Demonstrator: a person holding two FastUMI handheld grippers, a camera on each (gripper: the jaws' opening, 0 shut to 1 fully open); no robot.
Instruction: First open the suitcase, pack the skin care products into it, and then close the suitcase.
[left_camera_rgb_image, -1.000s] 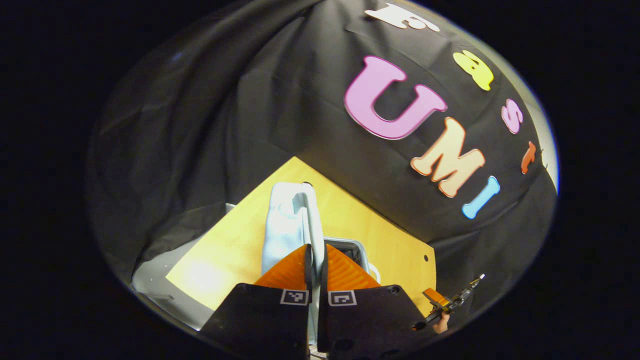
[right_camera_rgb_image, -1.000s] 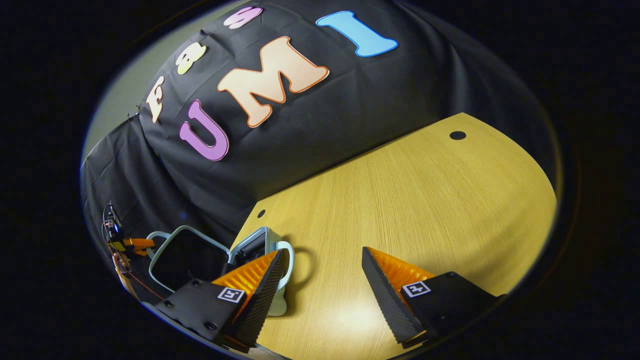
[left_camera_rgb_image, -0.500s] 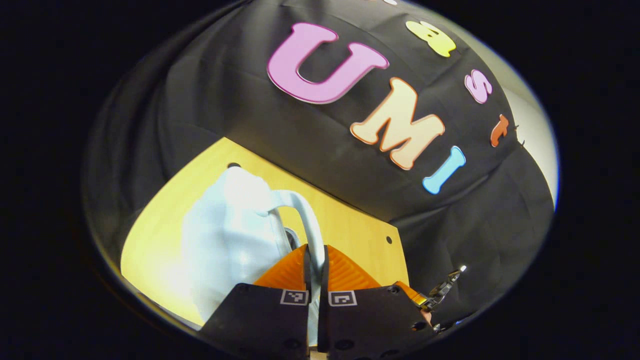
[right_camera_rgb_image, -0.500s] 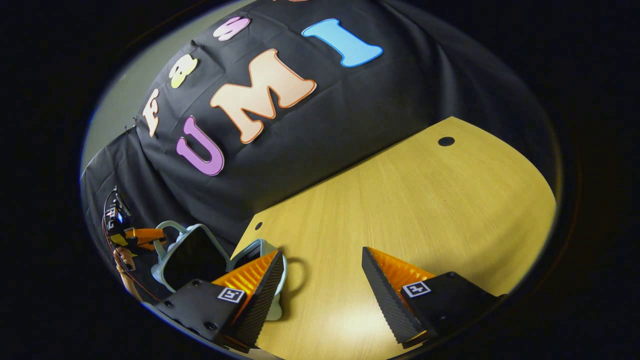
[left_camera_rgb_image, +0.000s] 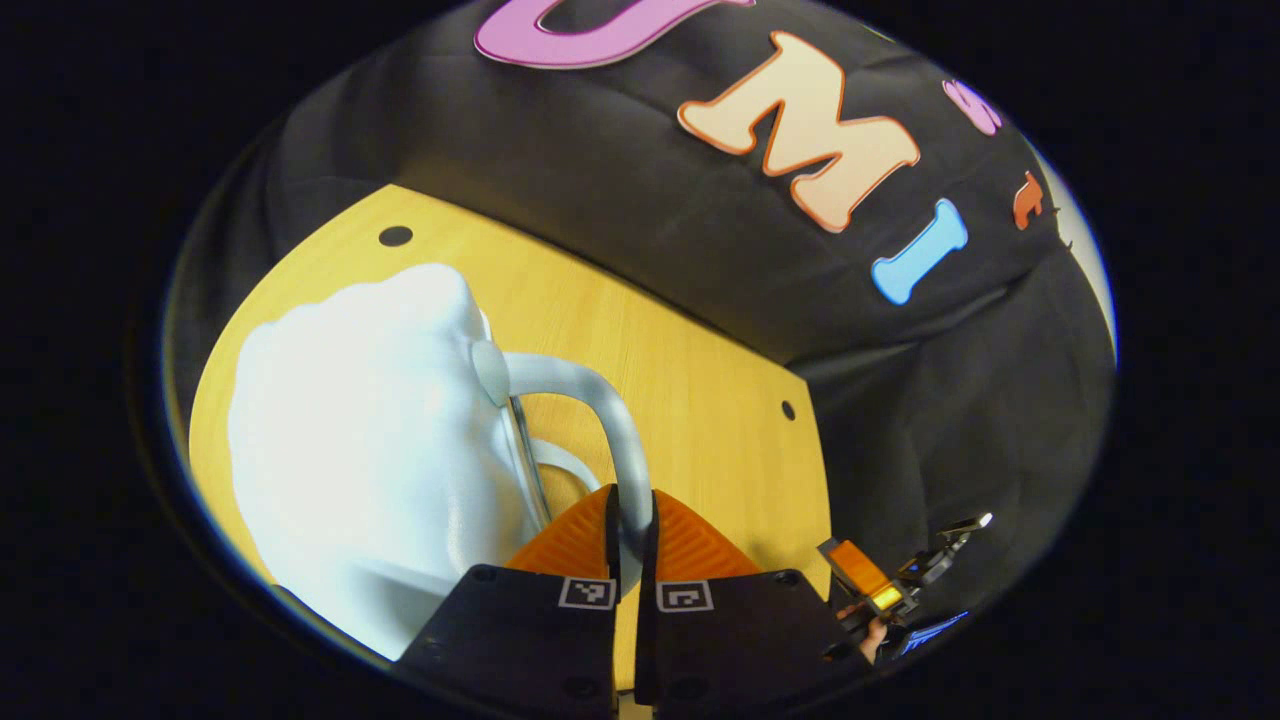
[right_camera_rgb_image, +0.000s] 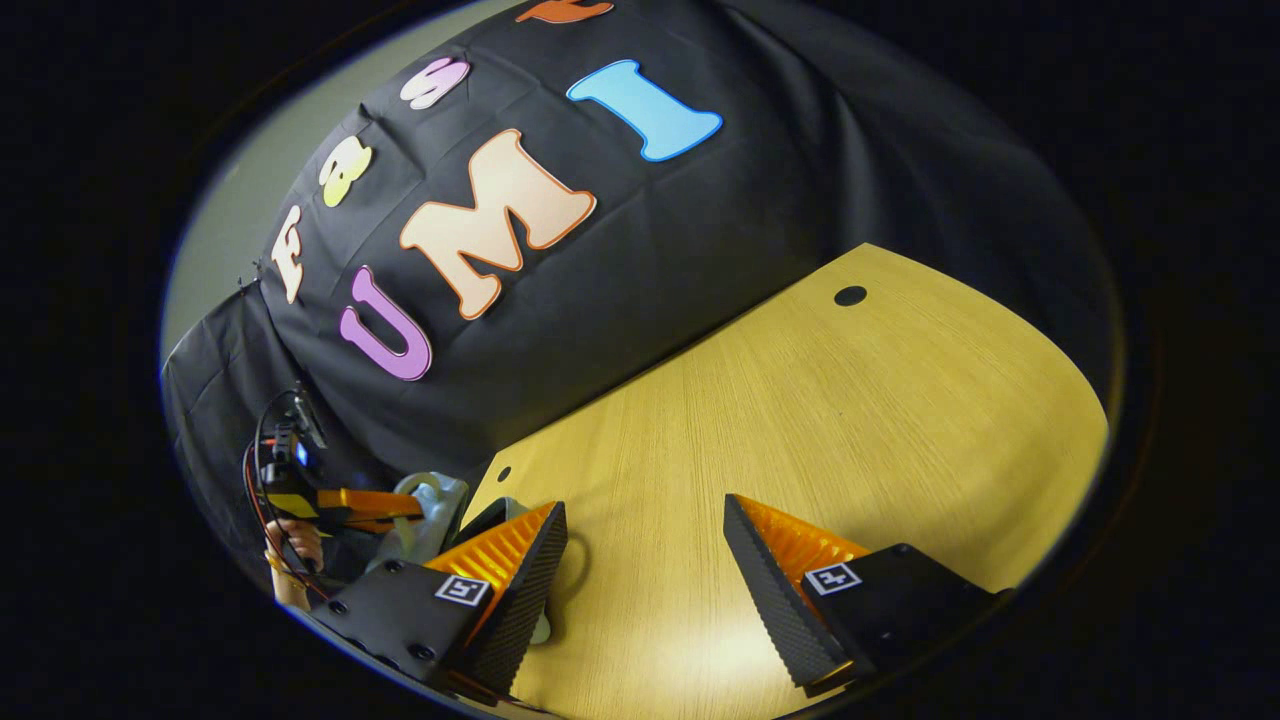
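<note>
The pale blue hard-shell suitcase (left_camera_rgb_image: 370, 450) lies at the left of the light wooden desk (left_camera_rgb_image: 700, 400), seen in the left gripper view as a glossy, rounded shell. It reads as stiff moulded plastic, likely light for its bulk and smooth enough to slip under rubber pads, so the shell itself is a poor place to grip. The grey curved carry handle (left_camera_rgb_image: 590, 400) arching off its edge is the better hold: a narrow rigid loop that two fingers can pinch across.

That is where the left hand-held gripper (left_camera_rgb_image: 630, 525) is: its ribbed orange fingers (left_camera_rgb_image: 570, 540) are clamped together on the lower leg of the handle, with almost no gap between them. It points along the desk toward the booth's back wall, tilted so that the suitcase sits to its left. In the right gripper view the same tool appears at far left (right_camera_rgb_image: 385, 505), held level by a hand (right_camera_rgb_image: 295, 545) and against the suitcase's edge.

The lid looks down or nearly so; whether it is fully seated I cannot tell.

The right hand-held gripper (right_camera_rgb_image: 645, 555) hovers over bare desk well to the right of the suitcase, its jaws spread wide and holding nothing, angled downward at the surface.
</note>
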